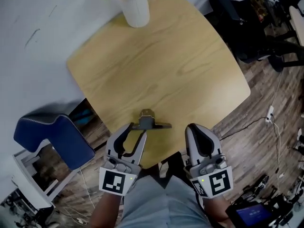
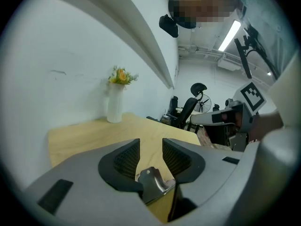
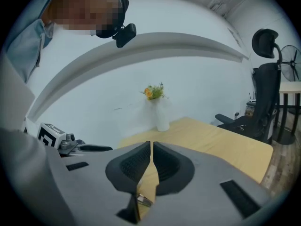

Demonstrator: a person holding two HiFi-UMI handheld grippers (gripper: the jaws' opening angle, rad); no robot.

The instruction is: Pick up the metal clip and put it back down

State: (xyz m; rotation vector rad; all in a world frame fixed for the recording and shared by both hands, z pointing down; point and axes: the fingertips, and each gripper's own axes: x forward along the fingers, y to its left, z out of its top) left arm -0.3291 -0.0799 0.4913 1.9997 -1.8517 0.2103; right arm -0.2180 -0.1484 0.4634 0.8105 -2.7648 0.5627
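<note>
The metal clip, dark with a brass-coloured end, lies on the wooden table near its front edge. My left gripper stands open just behind the clip, its tips at the clip's left part. In the left gripper view the clip shows low between the parted pads, and neither pad presses on it. My left gripper holds nothing. My right gripper hovers to the right of the clip, its jaws together and empty. In the right gripper view only a thin slit shows between the pads.
A white vase with yellow flowers stands at the table's far edge by the wall. A blue chair sits left of the table. Dark office chairs and floor cables lie to the right.
</note>
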